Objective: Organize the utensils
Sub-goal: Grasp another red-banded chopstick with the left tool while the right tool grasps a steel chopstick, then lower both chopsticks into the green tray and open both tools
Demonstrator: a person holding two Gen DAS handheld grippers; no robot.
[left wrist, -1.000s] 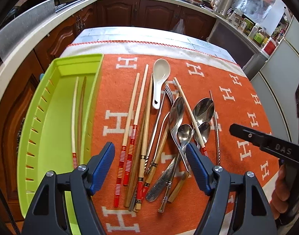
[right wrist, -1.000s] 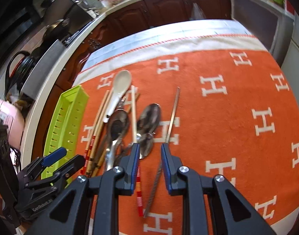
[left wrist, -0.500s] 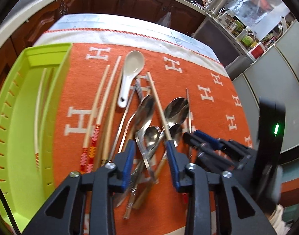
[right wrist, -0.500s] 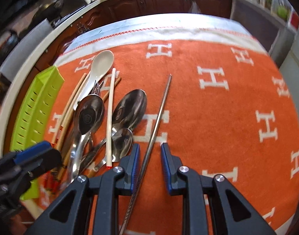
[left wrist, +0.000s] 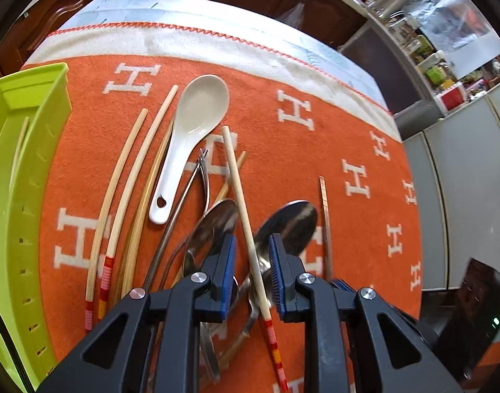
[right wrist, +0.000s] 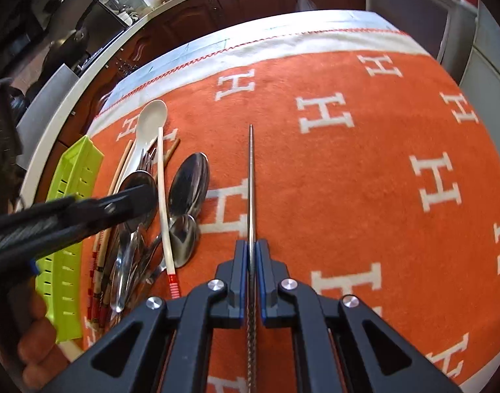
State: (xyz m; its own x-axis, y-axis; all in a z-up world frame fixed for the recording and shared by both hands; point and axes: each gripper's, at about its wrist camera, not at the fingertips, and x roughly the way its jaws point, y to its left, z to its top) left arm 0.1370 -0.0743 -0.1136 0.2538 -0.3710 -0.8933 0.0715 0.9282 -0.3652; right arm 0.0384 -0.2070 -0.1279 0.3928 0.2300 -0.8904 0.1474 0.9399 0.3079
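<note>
With the right hand-held gripper (right wrist: 251, 255) clenched on the metal chopstick (right wrist: 251, 180), the left hand-held gripper (left wrist: 251, 262), jaws closing, should pinch the wooden chopstick (left wrist: 241, 203) squarely, clear of the spoons (left wrist: 289, 226)

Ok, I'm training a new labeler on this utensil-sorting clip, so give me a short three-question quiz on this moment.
1. True or false: the right gripper is shut on the metal chopstick.
2. What lies between the left gripper's closing jaws? A) white ceramic spoon B) pale wooden chopstick C) fork
3. What colour is the utensil tray, and on which side of the pile does it sit in the left wrist view?

Key: 1 true. 2 B; the pads are not yet pressing on it. 3 lime green, on the left.
</note>
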